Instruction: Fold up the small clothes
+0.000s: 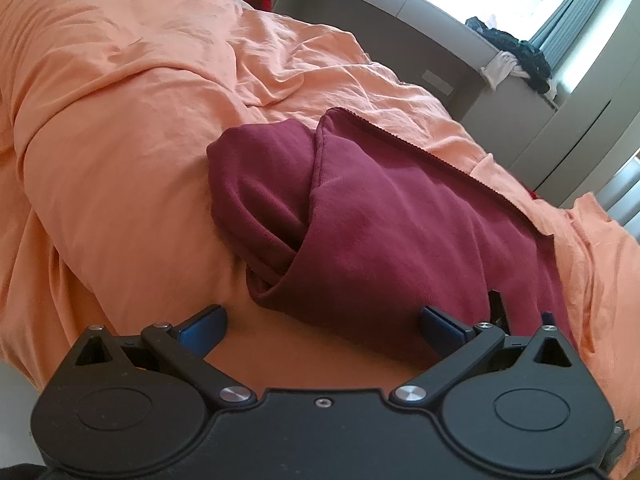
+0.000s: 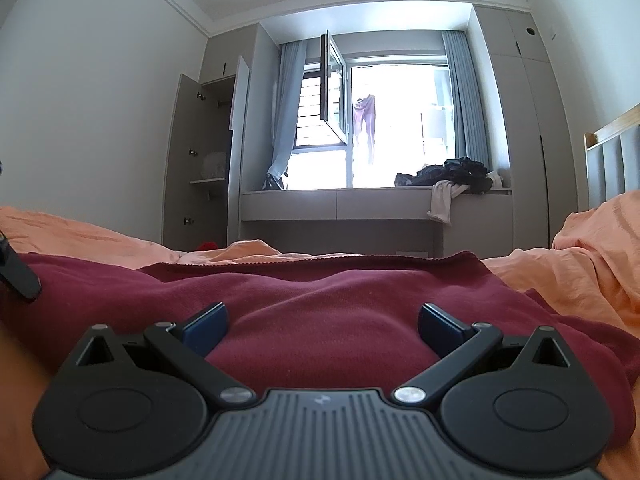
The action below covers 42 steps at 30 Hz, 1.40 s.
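Maroon garment (image 1: 384, 216) lies spread on the bed, on top of the rumpled orange duvet (image 1: 120, 140), and we see one side of it turned over onto itself so that a fold runs down its left part in the left wrist view. Our left gripper (image 1: 322, 326) hangs just above the garment's near corner with its jaws spread wide and nothing between them; the blue pads (image 1: 206, 326) sit well apart, one over bare orange cloth and the other over the maroon fabric. Our right gripper (image 2: 322, 326) is likewise released, jaws wide, low over the middle of the same garment (image 2: 320, 312), which fills the foreground of the right wrist view; whether its pads (image 2: 208, 326) touch the cloth we cannot tell. The duvet (image 2: 592, 256) is creased and heaped at the edges. Beyond the bed we look at a grey window seat (image 2: 340, 200) with drawers beneath a bright window (image 2: 396, 128), framed by pale blue curtains (image 2: 464, 104). A pile of dark clothes (image 2: 452, 174) sits on the seat's right end, with a pale piece hanging over the edge. To the left stands a grey wardrobe (image 2: 200, 152) with its door open, and white walls rise on both sides.
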Each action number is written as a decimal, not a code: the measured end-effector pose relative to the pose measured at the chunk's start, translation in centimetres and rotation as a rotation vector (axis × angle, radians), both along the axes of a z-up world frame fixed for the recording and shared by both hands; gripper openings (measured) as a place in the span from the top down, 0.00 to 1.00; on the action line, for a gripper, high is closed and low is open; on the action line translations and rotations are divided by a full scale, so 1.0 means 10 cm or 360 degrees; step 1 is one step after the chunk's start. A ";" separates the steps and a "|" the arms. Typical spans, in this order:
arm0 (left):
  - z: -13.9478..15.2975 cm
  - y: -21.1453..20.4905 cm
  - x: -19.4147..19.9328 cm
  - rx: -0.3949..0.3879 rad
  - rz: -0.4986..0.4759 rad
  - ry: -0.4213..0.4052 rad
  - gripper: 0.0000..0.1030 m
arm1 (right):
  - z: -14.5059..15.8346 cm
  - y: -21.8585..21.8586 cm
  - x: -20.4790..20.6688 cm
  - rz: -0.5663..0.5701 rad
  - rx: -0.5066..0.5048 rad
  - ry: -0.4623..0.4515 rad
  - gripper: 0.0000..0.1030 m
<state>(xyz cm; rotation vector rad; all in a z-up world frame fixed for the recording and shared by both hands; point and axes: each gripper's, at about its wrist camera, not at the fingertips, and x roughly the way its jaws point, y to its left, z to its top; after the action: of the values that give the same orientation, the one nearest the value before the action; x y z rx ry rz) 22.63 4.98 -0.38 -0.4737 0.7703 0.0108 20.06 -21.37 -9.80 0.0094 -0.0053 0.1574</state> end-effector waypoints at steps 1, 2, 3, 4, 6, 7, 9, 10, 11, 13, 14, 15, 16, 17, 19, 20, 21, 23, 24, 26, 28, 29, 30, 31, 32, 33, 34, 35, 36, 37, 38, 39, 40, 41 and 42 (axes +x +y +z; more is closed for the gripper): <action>0.00 -0.02 0.00 0.0025 -0.0001 0.0003 0.00 | 0.00 0.00 0.00 -0.0002 -0.0001 -0.0003 0.01; 0.01 -0.04 0.00 0.0049 0.0002 -0.0003 0.00 | 0.00 0.01 -0.01 -0.0002 -0.0001 -0.0003 0.01; 0.02 -0.06 0.00 0.0071 0.0007 -0.0018 0.00 | 0.00 0.01 0.00 -0.0002 -0.0001 0.0002 0.01; 0.03 -0.07 0.01 0.0087 0.0013 -0.0032 0.00 | 0.01 0.01 0.00 -0.0001 -0.0006 0.0012 0.01; 0.05 -0.07 0.02 0.0094 0.0045 -0.0063 0.00 | 0.12 0.01 0.01 0.0007 -0.0053 0.0093 0.00; 0.06 -0.07 0.02 0.0080 0.0071 -0.0094 0.00 | 0.20 0.00 0.01 0.0008 -0.0081 0.0129 0.00; 0.06 -0.02 0.00 0.0010 0.0132 -0.0175 0.00 | 0.31 -0.04 -0.03 -0.0032 -0.0124 0.0100 0.00; 0.05 0.02 -0.01 -0.0040 0.0157 -0.0220 0.01 | 0.35 -0.05 -0.04 -0.0080 -0.0142 0.0081 0.00; 0.04 0.04 -0.02 -0.0085 0.0175 -0.0252 0.01 | 0.37 -0.07 -0.04 -0.0128 -0.0161 0.0068 0.00; 0.03 0.09 -0.03 -0.0159 0.0191 -0.0298 0.01 | 0.35 -0.12 0.01 -0.0170 -0.0176 0.0098 0.00; 0.02 0.10 -0.03 -0.0185 0.0186 -0.0310 0.01 | 0.30 -0.15 0.06 -0.0147 -0.0155 0.0147 0.00; 0.01 0.12 -0.03 -0.0211 0.0178 -0.0312 0.01 | 0.23 -0.20 0.11 -0.0109 -0.0066 0.0212 0.00; 0.01 0.12 -0.02 -0.0227 0.0176 -0.0306 0.01 | 0.17 -0.26 0.11 -0.0088 0.0048 0.0219 0.01; 0.00 0.14 0.00 -0.0243 0.0182 -0.0300 0.01 | 0.11 -0.29 0.09 -0.0074 0.0108 0.0177 0.01; -0.03 0.17 0.03 -0.0280 0.0198 -0.0278 0.01 | 0.06 -0.25 0.06 -0.0097 0.0076 0.0122 0.01; -0.05 0.18 0.06 -0.0286 0.0203 -0.0261 0.01 | 0.05 -0.24 0.06 -0.0108 0.0078 0.0107 0.01; -0.06 0.18 0.08 -0.0280 0.0202 -0.0247 0.01 | 0.04 -0.24 0.05 -0.0111 0.0084 0.0096 0.01; -0.05 0.13 0.11 -0.0224 0.0191 -0.0237 0.05 | 0.02 -0.25 0.06 -0.0110 0.0096 0.0084 0.01; -0.03 0.10 0.11 -0.0187 0.0179 -0.0241 0.12 | 0.02 -0.25 0.06 -0.0110 0.0098 0.0080 0.01; 0.00 0.04 0.11 -0.0121 0.0172 -0.0242 0.24 | 0.01 -0.25 0.06 -0.0110 0.0104 0.0075 0.01; -0.01 0.05 0.12 -0.0127 0.0171 -0.0240 0.46 | 0.02 -0.26 0.06 -0.0111 0.0105 0.0073 0.01; -0.02 0.06 0.14 -0.0155 0.0166 -0.0232 0.52 | 0.03 -0.25 0.05 -0.0112 0.0105 0.0072 0.01; -0.04 0.07 0.16 -0.0179 0.0165 -0.0230 0.58 | 0.03 -0.25 0.06 -0.0113 0.0105 0.0072 0.01; -0.04 0.08 0.17 -0.0190 0.0179 -0.0237 0.61 | 0.03 -0.25 0.05 -0.0112 0.0105 0.0072 0.01; -0.03 0.07 0.17 -0.0188 0.0183 -0.0254 0.70 | 0.02 -0.26 0.05 -0.0112 0.0105 0.0073 0.01; -0.02 0.06 0.17 -0.0179 0.0172 -0.0270 0.74 | 0.03 -0.26 0.06 -0.0111 0.0105 0.0074 0.01; 0.01 0.03 0.17 -0.0150 0.0166 -0.0289 0.76 | 0.03 -0.26 0.06 -0.0107 0.0104 0.0083 0.01; 0.04 -0.01 0.17 -0.0103 0.0147 -0.0308 0.77 | 0.05 -0.27 0.05 -0.0101 0.0099 0.0097 0.01; 0.09 -0.06 0.18 -0.0043 0.0113 -0.0329 0.78 | 0.08 -0.28 0.05 -0.0090 0.0091 0.0122 0.00; 0.14 -0.11 0.20 0.0015 0.0080 -0.0358 0.78 | 0.12 -0.30 0.03 -0.0082 0.0088 0.0127 0.00; 0.21 -0.15 0.22 0.0052 0.0051 -0.0389 0.78 | 0.14 -0.32 0.01 -0.0076 0.0089 0.0120 0.00; 0.29 -0.21 0.26 0.0082 0.0019 -0.0430 0.78 | 0.17 -0.36 -0.02 -0.0078 0.0092 0.0115 0.00; 0.37 -0.26 0.28 0.0097 0.0000 -0.0463 0.78 | 0.19 -0.39 -0.06 -0.0083 0.0090 0.0112 0.00; 0.45 -0.32 0.32 0.0103 -0.0019 -0.0491 0.78 | 0.21 -0.43 -0.10 -0.0085 0.0079 0.0110 0.00; 0.53 -0.40 0.37 0.0115 -0.0042 -0.0516 0.78 | 0.22 -0.49 -0.15 -0.0096 0.0060 0.0104 0.00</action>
<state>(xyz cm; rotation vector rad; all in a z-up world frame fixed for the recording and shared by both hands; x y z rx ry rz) 26.37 0.93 4.88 -0.3843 0.4560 -0.0614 18.60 -26.24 -7.57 0.0521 0.0563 0.0967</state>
